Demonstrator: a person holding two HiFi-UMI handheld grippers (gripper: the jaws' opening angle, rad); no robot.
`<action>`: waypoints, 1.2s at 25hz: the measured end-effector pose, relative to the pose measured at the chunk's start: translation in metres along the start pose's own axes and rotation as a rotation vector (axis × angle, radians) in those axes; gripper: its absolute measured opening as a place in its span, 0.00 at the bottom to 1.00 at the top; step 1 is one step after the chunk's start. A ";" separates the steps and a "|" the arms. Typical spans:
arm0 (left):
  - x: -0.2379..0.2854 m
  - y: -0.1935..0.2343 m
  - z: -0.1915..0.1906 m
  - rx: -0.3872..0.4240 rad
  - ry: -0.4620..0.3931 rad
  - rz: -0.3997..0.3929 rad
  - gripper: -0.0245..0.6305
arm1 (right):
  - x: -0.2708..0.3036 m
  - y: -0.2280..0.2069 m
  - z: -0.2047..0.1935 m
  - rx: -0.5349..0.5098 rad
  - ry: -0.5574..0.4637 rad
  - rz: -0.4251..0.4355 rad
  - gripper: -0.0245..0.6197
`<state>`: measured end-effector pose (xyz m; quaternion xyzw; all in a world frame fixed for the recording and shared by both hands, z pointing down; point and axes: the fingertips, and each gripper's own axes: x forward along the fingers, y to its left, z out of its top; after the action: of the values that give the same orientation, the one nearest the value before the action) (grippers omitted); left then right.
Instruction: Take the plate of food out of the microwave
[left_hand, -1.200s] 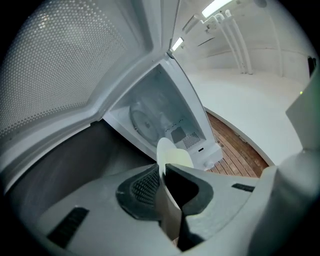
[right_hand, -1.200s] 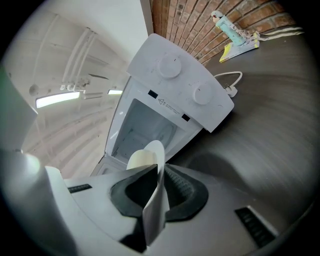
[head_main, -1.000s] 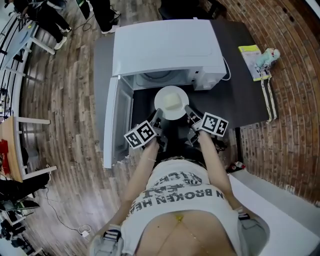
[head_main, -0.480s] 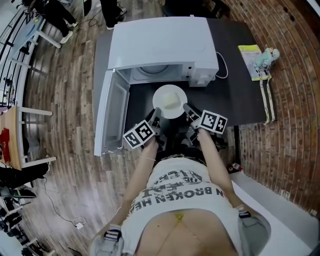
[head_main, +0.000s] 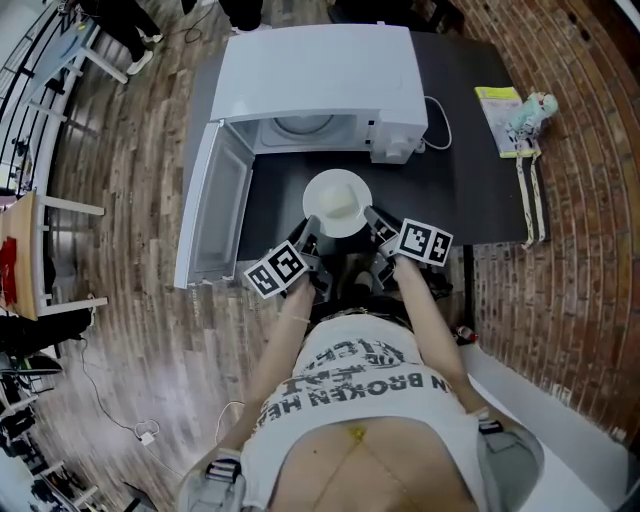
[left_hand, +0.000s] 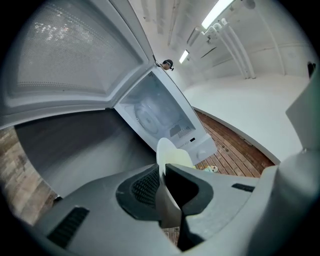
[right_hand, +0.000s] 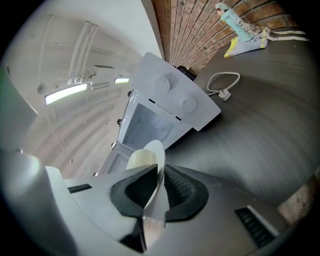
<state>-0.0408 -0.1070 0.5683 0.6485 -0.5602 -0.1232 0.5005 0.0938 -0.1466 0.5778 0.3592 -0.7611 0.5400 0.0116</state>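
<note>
Holding plate of food (head_main: 338, 203) over bench (head_main: 480, 190), near side of open microwave (head_main: 315, 80) | left gripper (head_main: 311, 234) jaws pinch left rim | right gripper (head_main: 373, 216) jaws pinch right rim | paired grip likely keeps it level

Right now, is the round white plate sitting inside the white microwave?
No, the head view shows the round white plate out in front of the open white microwave, above the dark tabletop.
</note>
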 end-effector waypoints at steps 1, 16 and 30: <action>-0.003 0.001 -0.004 -0.005 -0.004 0.005 0.11 | -0.002 -0.001 -0.003 -0.004 0.008 0.001 0.10; -0.048 0.024 -0.021 -0.035 -0.053 0.058 0.11 | -0.004 0.012 -0.046 -0.044 0.087 0.017 0.10; -0.096 0.059 0.005 -0.022 0.011 -0.004 0.11 | 0.009 0.054 -0.098 -0.026 0.007 -0.041 0.10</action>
<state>-0.1130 -0.0204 0.5737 0.6448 -0.5547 -0.1265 0.5104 0.0208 -0.0619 0.5785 0.3728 -0.7605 0.5309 0.0302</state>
